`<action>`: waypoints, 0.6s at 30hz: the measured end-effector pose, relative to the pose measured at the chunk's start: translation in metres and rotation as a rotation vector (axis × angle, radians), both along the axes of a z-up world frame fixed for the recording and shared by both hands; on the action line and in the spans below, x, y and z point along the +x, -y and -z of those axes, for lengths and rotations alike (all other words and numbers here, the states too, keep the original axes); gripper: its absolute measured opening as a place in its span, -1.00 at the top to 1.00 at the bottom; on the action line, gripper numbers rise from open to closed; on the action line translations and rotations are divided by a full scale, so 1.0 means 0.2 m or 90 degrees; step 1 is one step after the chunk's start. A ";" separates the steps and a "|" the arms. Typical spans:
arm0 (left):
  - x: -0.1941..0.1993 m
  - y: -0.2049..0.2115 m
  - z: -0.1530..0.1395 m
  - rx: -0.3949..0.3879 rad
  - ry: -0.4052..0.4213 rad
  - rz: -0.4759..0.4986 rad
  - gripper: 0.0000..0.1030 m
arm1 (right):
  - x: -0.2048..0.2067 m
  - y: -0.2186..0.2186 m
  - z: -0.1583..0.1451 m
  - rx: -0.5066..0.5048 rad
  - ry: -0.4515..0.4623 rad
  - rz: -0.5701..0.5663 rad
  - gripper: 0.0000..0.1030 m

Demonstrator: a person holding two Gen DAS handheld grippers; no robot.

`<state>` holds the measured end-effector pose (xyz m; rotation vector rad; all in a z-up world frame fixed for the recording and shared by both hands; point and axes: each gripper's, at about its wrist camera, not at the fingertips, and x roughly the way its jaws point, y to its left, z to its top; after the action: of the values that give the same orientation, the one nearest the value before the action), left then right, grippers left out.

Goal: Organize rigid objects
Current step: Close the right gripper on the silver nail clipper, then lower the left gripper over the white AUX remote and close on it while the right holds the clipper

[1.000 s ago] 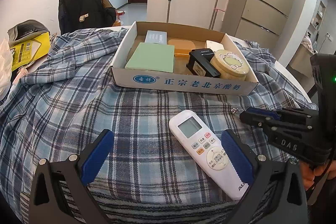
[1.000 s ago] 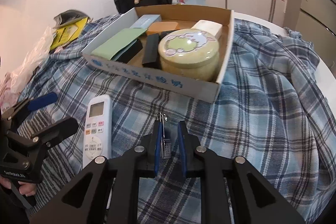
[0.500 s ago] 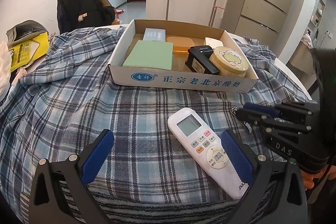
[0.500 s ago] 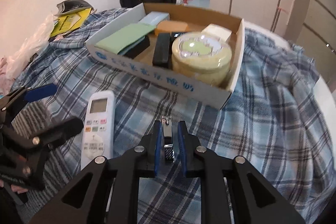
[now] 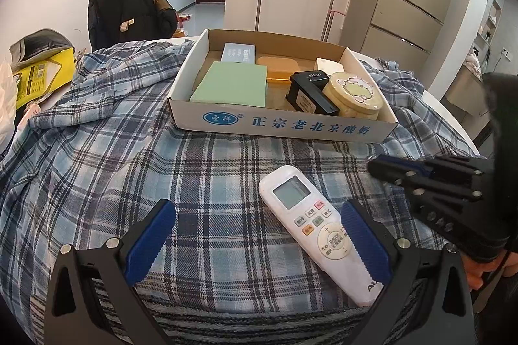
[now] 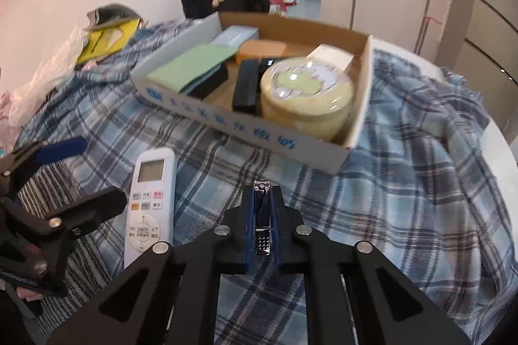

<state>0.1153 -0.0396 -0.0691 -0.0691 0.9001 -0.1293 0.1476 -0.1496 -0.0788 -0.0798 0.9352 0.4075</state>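
Right tool (image 6: 262, 218) clamps a nail clipper (image 6: 261, 215) — above plaid cloth (image 6: 404, 189).

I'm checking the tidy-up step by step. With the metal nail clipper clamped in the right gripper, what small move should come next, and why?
Probably carry it forward over the printed cardboard box and release there. The right gripper is shut on the shiny metal nail clipper, clear of the plaid cloth, and the box already holds the round yellow tin and other sorted items.
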 end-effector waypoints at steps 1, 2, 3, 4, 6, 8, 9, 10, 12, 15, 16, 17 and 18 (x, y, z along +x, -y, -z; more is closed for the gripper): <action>0.00 0.00 0.00 0.000 0.000 0.000 -1.00 | -0.01 0.01 -0.01 -0.002 0.008 0.002 0.83; 0.00 0.00 0.00 0.000 0.000 0.000 -1.00 | -0.02 0.01 -0.03 -0.006 0.015 0.005 0.83; 0.00 0.00 0.00 -0.001 0.000 0.000 -1.00 | -0.03 0.02 -0.04 -0.009 0.021 0.009 0.83; 0.00 0.00 0.00 -0.001 -0.001 0.000 -1.00 | -0.04 0.02 -0.05 -0.012 0.026 0.011 0.83; 0.01 0.00 0.00 -0.002 -0.004 0.000 -1.00 | -0.07 0.04 -0.07 -0.016 0.029 0.011 0.83; 0.02 -0.01 0.01 -0.005 -0.013 -0.008 -1.00 | -0.09 0.05 -0.07 -0.015 0.025 0.009 0.83; 0.02 -0.01 0.01 -0.009 -0.020 -0.007 -1.00 | -0.10 0.06 -0.06 -0.011 0.021 0.008 0.83; 0.03 0.00 0.02 -0.019 -0.035 0.003 -1.00 | -0.10 0.07 -0.06 -0.007 0.018 0.009 0.83; 0.05 0.02 0.03 -0.054 -0.075 0.036 -0.99 | -0.10 0.09 -0.05 0.005 0.014 0.017 0.83; 0.11 0.03 0.09 -0.141 -0.177 0.072 -0.76 | -0.09 0.11 -0.05 0.011 0.007 0.022 0.83; 0.10 0.03 0.08 -0.139 -0.169 0.070 -0.74 | -0.10 0.11 -0.04 0.009 0.008 0.025 0.83; 0.10 0.05 0.07 -0.128 -0.168 0.072 -0.64 | -0.10 0.11 -0.04 0.008 0.009 0.028 0.83; 0.10 0.06 0.06 -0.119 -0.168 0.072 -0.57 | -0.10 0.12 -0.05 0.007 0.011 0.032 0.83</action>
<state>0.1350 -0.0508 -0.0814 -0.2133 1.1547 -0.3144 0.1269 -0.1727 -0.0697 -0.0492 0.9157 0.3655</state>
